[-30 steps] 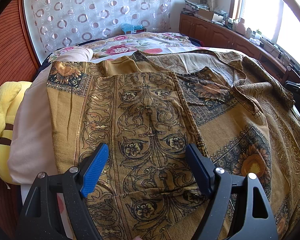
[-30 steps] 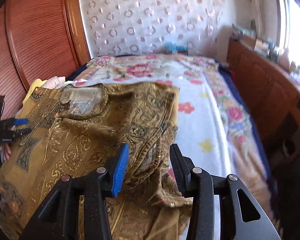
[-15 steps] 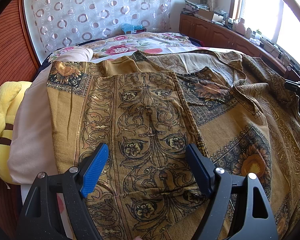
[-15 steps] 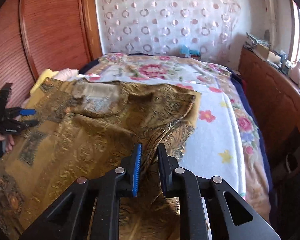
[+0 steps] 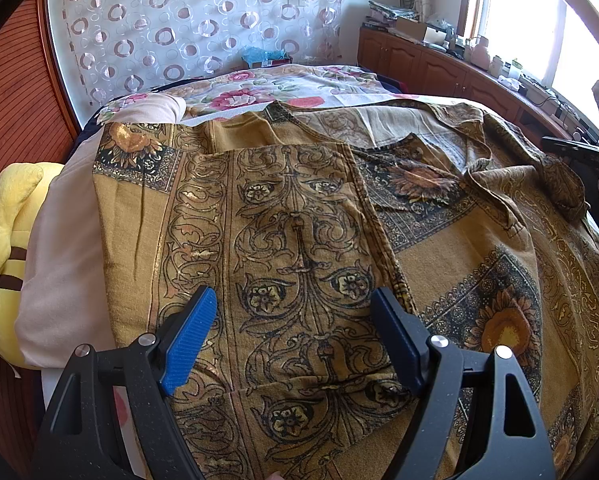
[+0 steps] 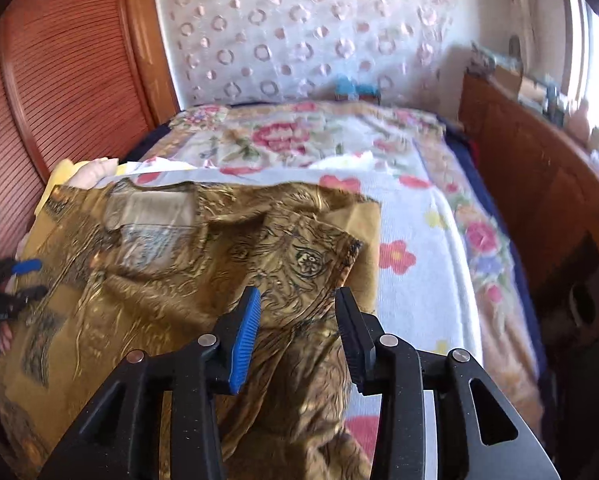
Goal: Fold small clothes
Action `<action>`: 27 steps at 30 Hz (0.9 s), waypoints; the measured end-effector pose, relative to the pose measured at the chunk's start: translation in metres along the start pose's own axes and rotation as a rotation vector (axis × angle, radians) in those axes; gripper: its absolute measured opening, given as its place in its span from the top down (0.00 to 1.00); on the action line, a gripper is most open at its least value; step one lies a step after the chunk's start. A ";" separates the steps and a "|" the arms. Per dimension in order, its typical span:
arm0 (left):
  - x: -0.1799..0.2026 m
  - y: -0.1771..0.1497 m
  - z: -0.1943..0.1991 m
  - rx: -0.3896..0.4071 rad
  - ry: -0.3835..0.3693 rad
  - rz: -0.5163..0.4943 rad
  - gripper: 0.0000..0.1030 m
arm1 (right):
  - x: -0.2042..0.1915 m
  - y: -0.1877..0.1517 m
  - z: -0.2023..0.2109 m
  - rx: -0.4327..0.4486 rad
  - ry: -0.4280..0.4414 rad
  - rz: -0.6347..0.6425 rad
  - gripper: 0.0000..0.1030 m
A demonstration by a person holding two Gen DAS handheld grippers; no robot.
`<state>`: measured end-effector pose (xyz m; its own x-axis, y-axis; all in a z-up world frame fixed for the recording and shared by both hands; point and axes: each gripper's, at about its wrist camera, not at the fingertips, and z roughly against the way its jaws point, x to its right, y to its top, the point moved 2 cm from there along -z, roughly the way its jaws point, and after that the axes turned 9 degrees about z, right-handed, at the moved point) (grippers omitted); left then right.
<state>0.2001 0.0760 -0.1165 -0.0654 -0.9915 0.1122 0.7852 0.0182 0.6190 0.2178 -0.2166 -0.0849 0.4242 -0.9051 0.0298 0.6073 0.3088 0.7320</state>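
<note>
A mustard-gold garment [image 5: 299, 240] with dark scroll and flower print lies spread on the bed, one side folded over its middle. My left gripper [image 5: 295, 336] is open, hovering over the folded panel near its front edge. In the right wrist view the same garment [image 6: 159, 272] lies rumpled, with a raised fold running between the jaws of my right gripper [image 6: 297, 332], which stand open around it without pinching. The left gripper [image 6: 15, 284] shows at the far left edge of that view. The right gripper [image 5: 579, 152] shows at the right edge of the left wrist view.
The bed has a white floral cover [image 6: 419, 248]. A pink pillow [image 5: 59, 248] and a yellow plush toy [image 5: 7, 240] lie at the left. A wooden headboard [image 6: 59, 80] stands left, a wooden cabinet [image 6: 539, 184] right, a circle-print curtain [image 5: 199, 20] behind.
My right gripper closed on the garment's fold half a second ago and has now opened again. The right-side cloth has shifted. The left gripper has stayed still and open.
</note>
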 end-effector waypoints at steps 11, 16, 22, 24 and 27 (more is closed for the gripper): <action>0.000 0.000 0.000 0.000 0.000 0.000 0.22 | -0.010 0.014 -0.024 -0.070 0.048 0.020 0.87; 0.000 0.000 0.000 0.000 0.000 0.000 0.22 | -0.043 0.030 0.001 0.021 0.125 0.097 0.88; -0.001 0.000 -0.001 0.000 0.000 0.001 0.22 | -0.064 0.028 0.016 0.041 0.056 0.171 0.80; -0.001 0.000 -0.001 0.000 0.000 0.000 0.22 | -0.056 0.021 0.010 0.012 -0.031 0.171 0.71; 0.000 0.000 0.000 0.000 0.000 0.000 0.22 | -0.040 0.004 0.009 -0.023 -0.063 0.127 0.69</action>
<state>0.2005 0.0761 -0.1166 -0.0652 -0.9915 0.1125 0.7853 0.0186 0.6188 0.1976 -0.1814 -0.0769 0.4559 -0.8747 0.1646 0.5667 0.4279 0.7041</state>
